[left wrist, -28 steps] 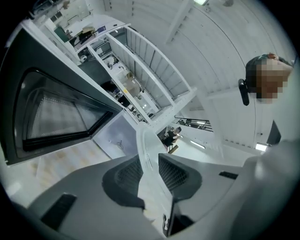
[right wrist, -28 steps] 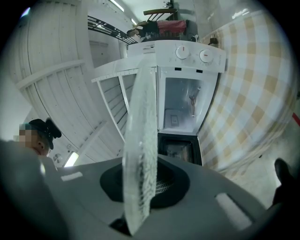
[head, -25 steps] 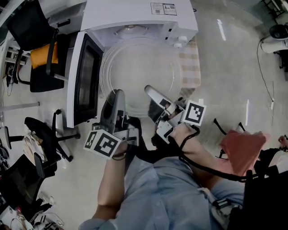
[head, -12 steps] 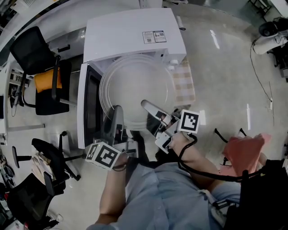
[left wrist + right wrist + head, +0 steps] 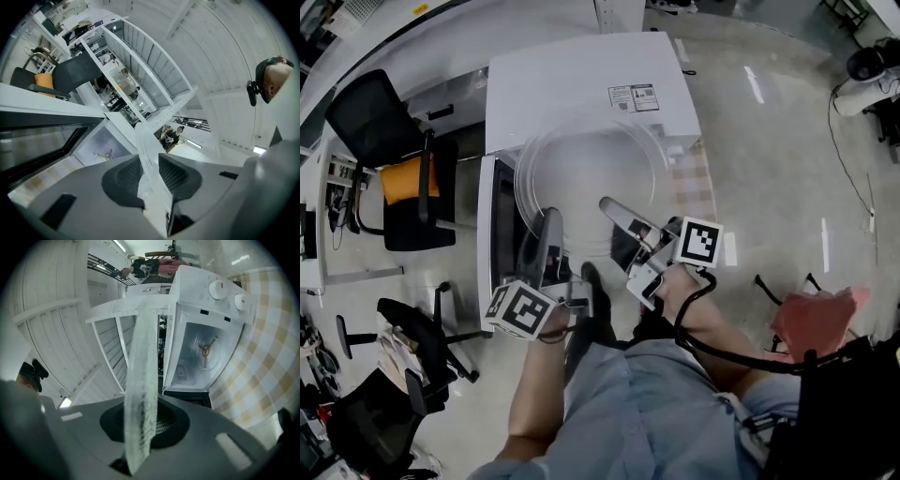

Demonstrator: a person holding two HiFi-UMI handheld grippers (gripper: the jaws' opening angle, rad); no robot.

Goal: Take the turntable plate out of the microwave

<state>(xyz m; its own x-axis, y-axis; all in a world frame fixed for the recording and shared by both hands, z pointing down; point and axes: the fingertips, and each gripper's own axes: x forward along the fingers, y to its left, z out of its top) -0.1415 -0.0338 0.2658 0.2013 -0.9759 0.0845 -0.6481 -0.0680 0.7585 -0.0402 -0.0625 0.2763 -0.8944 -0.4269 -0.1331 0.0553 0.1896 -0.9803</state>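
From where I stand the room is bright and evenly lit by overhead strip lights (image 5: 121,245), which lay pale streaks of glare on the polished floor (image 5: 787,141) and leave only soft shadows under the black chair (image 5: 370,108). Both gripper views bulge at the edges and go black in the corners, and the glass plate (image 5: 140,394) so near the lens is soft and blurred (the microwave (image 5: 206,348) behind stays fairly sharp). The head view looks greyish and washed.
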